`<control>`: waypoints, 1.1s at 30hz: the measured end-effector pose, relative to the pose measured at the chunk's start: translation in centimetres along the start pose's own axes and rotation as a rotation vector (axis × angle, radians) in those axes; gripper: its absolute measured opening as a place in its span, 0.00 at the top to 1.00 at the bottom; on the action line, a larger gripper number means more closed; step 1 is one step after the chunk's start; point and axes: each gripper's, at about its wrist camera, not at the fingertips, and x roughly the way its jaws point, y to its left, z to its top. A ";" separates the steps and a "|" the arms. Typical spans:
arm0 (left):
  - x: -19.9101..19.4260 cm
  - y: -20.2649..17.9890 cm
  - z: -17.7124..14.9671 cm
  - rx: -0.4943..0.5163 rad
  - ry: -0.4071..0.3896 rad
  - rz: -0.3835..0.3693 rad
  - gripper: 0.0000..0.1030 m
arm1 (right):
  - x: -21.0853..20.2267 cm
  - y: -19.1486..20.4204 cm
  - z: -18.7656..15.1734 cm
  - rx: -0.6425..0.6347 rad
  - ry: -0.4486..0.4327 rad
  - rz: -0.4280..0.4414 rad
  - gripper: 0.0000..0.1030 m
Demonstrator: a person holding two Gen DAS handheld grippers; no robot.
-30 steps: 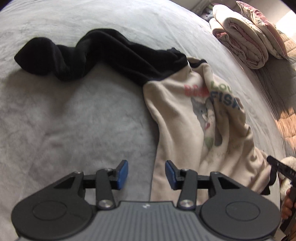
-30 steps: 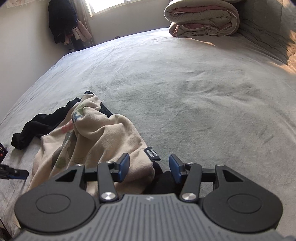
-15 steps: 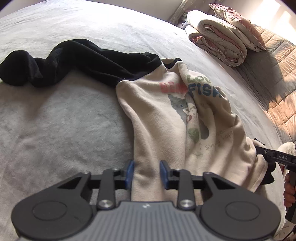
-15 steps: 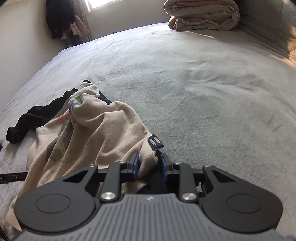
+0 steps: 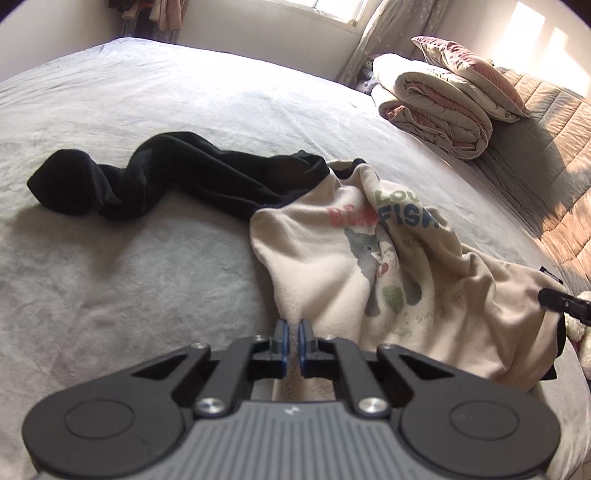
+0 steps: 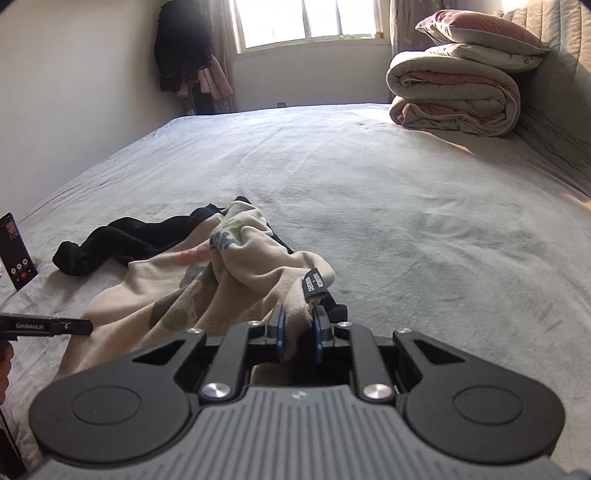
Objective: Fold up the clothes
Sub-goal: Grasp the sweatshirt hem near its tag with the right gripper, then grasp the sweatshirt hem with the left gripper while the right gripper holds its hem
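A cream sweatshirt (image 5: pixel 325 266) with black sleeves and a printed cat graphic lies crumpled on the grey bed. One black sleeve (image 5: pixel 147 181) snakes off to the left. My left gripper (image 5: pixel 290 338) is shut on the sweatshirt's near hem edge. In the right wrist view the same sweatshirt (image 6: pixel 207 291) bunches up, and my right gripper (image 6: pixel 298 330) is shut on its hem beside a black label (image 6: pixel 313 284). The hem is lifted slightly off the bed between both grippers. The right gripper's tip (image 5: pixel 561 302) shows at the left view's right edge.
A grey bedsheet (image 6: pixel 369 192) spreads wide beyond the garment. A rolled duvet (image 6: pixel 454 99) with a pillow (image 6: pixel 484 35) on top sits at the headboard end. A phone (image 6: pixel 14 251) stands at the left. Clothes hang in the far corner (image 6: pixel 184 48).
Both grippers went from open to shut on the sweatshirt's hem, then lifted and tilted up, bringing the window and far wall into view.
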 end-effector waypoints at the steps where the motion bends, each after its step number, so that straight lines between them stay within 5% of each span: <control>1: -0.6 0.2 0.2 -0.001 -0.009 0.005 0.95 | -0.3 0.4 0.0 -0.009 0.000 0.017 0.83; 15: -4.9 3.6 2.4 -0.039 -0.066 0.071 0.95 | -0.8 4.7 -1.1 -0.080 0.103 0.224 0.83; 23: -2.6 5.5 2.0 -0.075 0.015 0.154 0.95 | 0.4 6.9 -2.6 -0.121 0.205 0.289 0.82; 27: -1.5 5.0 1.5 -0.035 0.044 0.155 0.92 | 0.6 7.4 -3.1 -0.160 0.221 0.272 0.74; 30: -1.8 4.7 1.5 -0.024 0.025 0.147 0.70 | 0.2 7.6 -3.1 -0.180 0.208 0.273 0.56; 33: -2.5 4.4 1.8 -0.026 -0.007 0.123 0.59 | -0.2 7.2 -2.8 -0.165 0.188 0.283 0.56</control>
